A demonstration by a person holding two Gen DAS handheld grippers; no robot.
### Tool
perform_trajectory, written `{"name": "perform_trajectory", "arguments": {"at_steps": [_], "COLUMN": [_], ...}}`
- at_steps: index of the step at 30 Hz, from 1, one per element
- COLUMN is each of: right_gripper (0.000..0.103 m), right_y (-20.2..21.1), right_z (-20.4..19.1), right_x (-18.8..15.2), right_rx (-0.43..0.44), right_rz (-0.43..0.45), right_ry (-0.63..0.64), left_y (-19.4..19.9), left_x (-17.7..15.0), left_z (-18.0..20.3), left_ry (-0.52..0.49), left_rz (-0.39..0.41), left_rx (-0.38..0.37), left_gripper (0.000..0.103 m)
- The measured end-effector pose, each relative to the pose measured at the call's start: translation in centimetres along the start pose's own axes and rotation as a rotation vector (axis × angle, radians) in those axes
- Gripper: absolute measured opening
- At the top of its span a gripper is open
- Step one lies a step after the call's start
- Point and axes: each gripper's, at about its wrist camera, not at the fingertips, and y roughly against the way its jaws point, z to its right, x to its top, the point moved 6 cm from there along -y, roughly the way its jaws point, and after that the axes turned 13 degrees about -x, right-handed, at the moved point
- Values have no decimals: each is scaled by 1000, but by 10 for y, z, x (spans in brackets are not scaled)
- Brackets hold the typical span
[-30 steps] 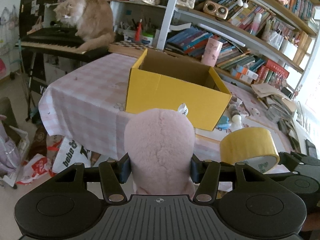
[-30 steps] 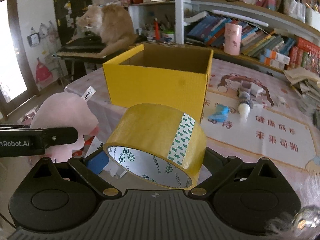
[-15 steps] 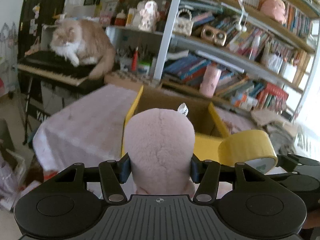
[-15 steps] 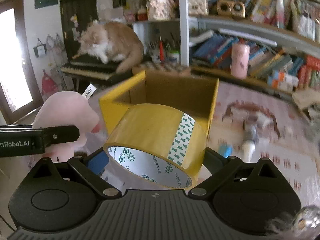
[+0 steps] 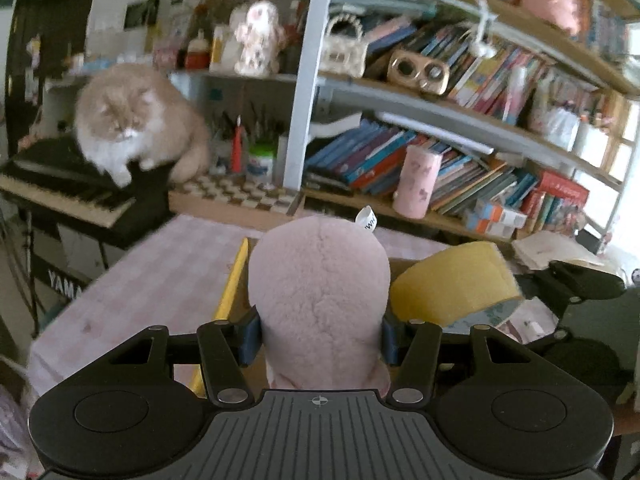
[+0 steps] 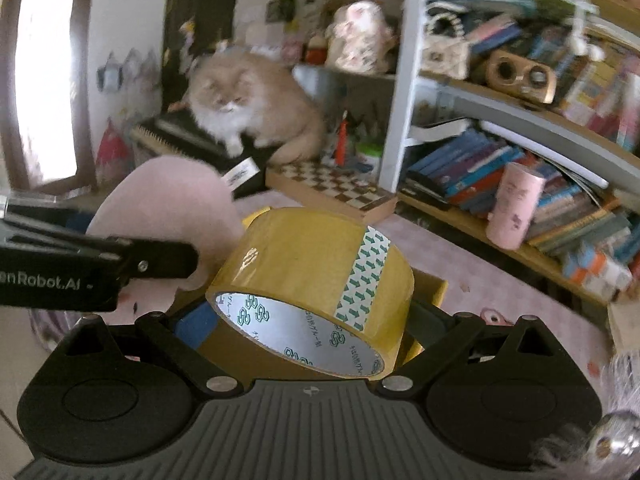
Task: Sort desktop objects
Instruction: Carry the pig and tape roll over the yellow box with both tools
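My left gripper (image 5: 319, 336) is shut on a pink plush toy (image 5: 318, 296) with a white label; the toy fills the middle of the left wrist view. My right gripper (image 6: 308, 320) is shut on a yellow roll of tape (image 6: 316, 280), tilted with its white core facing me. Both are held over the open yellow cardboard box (image 5: 232, 284), whose left wall edge shows beside the plush. In the right wrist view the box (image 6: 430, 284) lies under the tape, with the plush toy (image 6: 168, 204) and left gripper at the left. The tape roll (image 5: 452, 284) appears to the right of the plush.
A pink checked tablecloth (image 5: 152, 276) covers the table. A fluffy cat (image 5: 132, 120) sits on a keyboard piano (image 5: 60, 184) behind it. A chessboard (image 5: 236, 196), a pink cup (image 5: 416, 180) and shelves of books (image 5: 460, 168) stand along the back.
Both grippers moved forward and up with their loads, from in front of the yellow box to over its opening. The cat turned its head toward me.
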Motion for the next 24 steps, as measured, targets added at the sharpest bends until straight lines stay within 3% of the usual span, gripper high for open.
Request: {"name": "perform_trajectory", "arguments": {"at_steps": [13,24], "right_gripper": [99,99], "right_y": [-117,-153], "right_z": [-3,-9], "right_x": [-9,-26], "right_rx": [98,158], "right_rz": [-181,-307], "right_ry": [394,511], "left_y": [-114,-147], "left_x": [5,-5], "left_z": [-20,-27], "left_ry": [-74,-104], "left_rz": [-267,-403], "left_rx": [76,89], "left_gripper": [58,62]}}
